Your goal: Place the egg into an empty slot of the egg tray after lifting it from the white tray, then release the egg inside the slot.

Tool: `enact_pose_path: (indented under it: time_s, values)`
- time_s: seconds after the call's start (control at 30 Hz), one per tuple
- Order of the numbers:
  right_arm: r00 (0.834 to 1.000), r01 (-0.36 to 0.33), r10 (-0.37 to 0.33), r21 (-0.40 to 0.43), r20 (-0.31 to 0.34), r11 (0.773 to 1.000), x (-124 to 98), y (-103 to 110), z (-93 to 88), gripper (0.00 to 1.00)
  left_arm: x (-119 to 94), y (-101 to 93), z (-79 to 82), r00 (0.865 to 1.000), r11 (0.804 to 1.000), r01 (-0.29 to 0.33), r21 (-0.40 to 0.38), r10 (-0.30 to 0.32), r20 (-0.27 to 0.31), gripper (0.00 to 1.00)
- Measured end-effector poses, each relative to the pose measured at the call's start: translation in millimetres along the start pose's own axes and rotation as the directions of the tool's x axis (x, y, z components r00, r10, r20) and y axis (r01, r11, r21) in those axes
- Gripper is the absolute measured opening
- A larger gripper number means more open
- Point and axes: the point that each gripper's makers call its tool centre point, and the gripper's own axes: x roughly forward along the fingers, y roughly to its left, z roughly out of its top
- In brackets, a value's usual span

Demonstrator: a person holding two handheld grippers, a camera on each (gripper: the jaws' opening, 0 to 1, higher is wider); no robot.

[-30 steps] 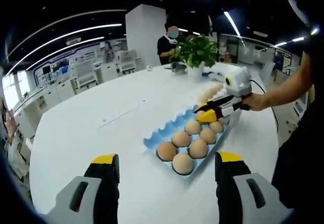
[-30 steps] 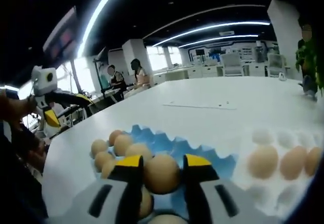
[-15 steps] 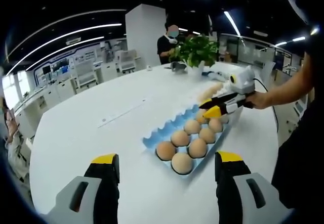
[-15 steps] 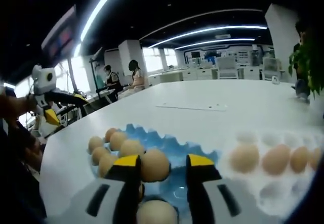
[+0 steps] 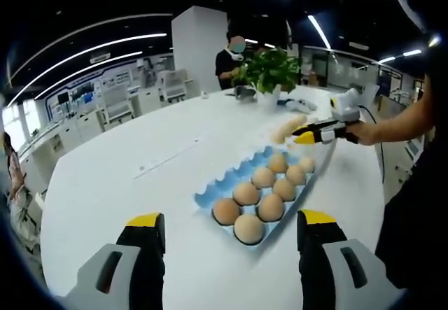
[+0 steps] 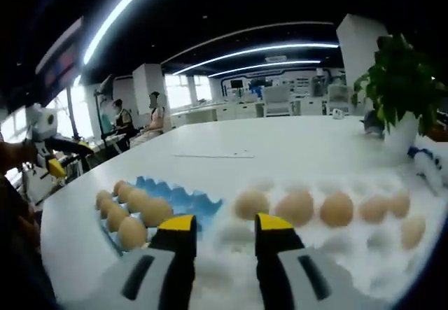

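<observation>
In the left gripper view, your left gripper (image 5: 231, 236) is wide apart and empty; 7 eggs fill the blue egg tray (image 5: 241, 166). In the right gripper view, your right gripper (image 6: 224, 229) is parted, empty, above the white tray (image 6: 364, 247), where 6 eggs lie.

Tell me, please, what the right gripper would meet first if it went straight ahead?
Probably the white tray: the open right gripper points at an empty dimple, the row of eggs just beyond. Depth is uncertain.
</observation>
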Motion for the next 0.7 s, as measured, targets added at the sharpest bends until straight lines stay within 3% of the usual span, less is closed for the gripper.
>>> enact_pose_path:
  time_s: [0.17,0.23,0.33,0.43,0.5,0.53,0.7]
  values:
    - [0.990,0.137,-0.137,-0.016,0.025,0.990,-18,-43,4.9,0.33,1,-0.7,0.3,1.000,1.000,0.001,0.001,-0.001,0.000,0.78]
    - [0.969,0.248,-0.245,-0.094,0.038,0.964,-30,-71,8.1,0.32,1,-0.6,0.0,1.000,1.000,0.001,0.001,-0.001,-0.003,0.78]
    - [0.933,0.356,-0.352,-0.062,0.072,0.932,-48,-105,13.5,0.32,1,0.2,0.3,1.000,1.000,-0.001,0.002,0.001,-0.002,0.78]
    - [0.907,0.420,-0.416,-0.068,0.066,0.905,-61,-132,10.7,0.35,1,0.8,-0.1,1.000,1.000,-0.002,0.002,0.002,-0.004,0.78]
    - [0.901,0.433,-0.430,-0.063,0.059,0.899,-64,-139,7.8,0.35,1,1.3,-1.4,1.000,1.000,-0.004,0.003,0.004,-0.010,0.78]
    - [0.888,0.460,-0.459,-0.047,0.041,0.886,-68,-150,2.6,0.35,1,1.2,-1.5,1.000,1.000,-0.003,0.001,0.003,-0.009,0.78]
    - [0.858,0.513,-0.513,-0.012,0.031,0.858,-76,-171,-4.7,0.34,-1,1.9,-1.9,1.000,1.000,-0.007,0.002,0.007,-0.013,0.78]
